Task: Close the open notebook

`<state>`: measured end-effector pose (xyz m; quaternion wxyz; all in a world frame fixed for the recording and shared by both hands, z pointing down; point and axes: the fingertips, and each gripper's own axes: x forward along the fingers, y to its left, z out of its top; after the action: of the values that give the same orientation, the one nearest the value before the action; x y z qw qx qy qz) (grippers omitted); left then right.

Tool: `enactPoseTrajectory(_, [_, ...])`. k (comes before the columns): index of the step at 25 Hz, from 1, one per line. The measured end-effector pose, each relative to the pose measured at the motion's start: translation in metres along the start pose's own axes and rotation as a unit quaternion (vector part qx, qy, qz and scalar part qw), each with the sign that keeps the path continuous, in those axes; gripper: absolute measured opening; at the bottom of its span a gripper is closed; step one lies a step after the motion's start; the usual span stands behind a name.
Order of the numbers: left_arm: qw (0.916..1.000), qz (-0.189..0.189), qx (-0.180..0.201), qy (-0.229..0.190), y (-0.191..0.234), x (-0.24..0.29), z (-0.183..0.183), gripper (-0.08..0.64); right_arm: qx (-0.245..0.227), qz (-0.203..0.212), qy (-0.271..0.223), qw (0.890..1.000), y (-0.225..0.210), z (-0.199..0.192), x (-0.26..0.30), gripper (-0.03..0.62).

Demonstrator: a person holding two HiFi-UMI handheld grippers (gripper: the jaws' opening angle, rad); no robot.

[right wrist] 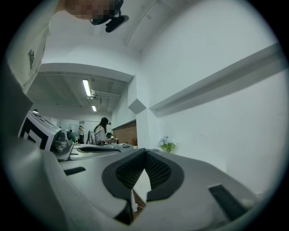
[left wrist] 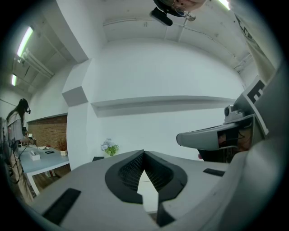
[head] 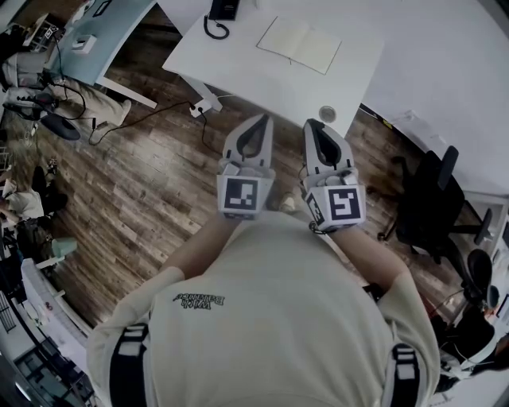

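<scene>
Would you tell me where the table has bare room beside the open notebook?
Bare tabletop lies between the notebook and the near edge, and right of the notebook. It is crowded by the corded black device and round disc.

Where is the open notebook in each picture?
Head view: the notebook lies open on the white table, at the top middle of the picture.
Left gripper view: not in it.
Right gripper view: not in it.
Shared landmark: the small flowering plant shows in both gripper views, low in the picture near the jaws. The head view does not show it.
</scene>
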<state>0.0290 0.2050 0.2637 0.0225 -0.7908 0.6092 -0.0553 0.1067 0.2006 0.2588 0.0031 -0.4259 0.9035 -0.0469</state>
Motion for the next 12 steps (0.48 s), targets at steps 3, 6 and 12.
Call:
enactPoseTrajectory(3, [1.0000, 0.006, -0.002, 0.003, -0.003, 0.003, 0.000, 0.012, 0.000, 0.004, -0.003, 1.000, -0.005, 0.001, 0.000, 0.000])
enactPoseTrajectory(6, [1.0000, 0.009, 0.001, 0.004, -0.006, 0.007, 0.000, 0.012, -0.002, 0.008, -0.005, 1.000, -0.009, 0.003, -0.001, 0.000])
enactPoseTrajectory(12, [0.9997, 0.025, 0.004, -0.004, -0.016, 0.010, 0.002, 0.013, -0.003, 0.016, -0.011, 1.000, -0.021, 0.003, -0.006, 0.000])
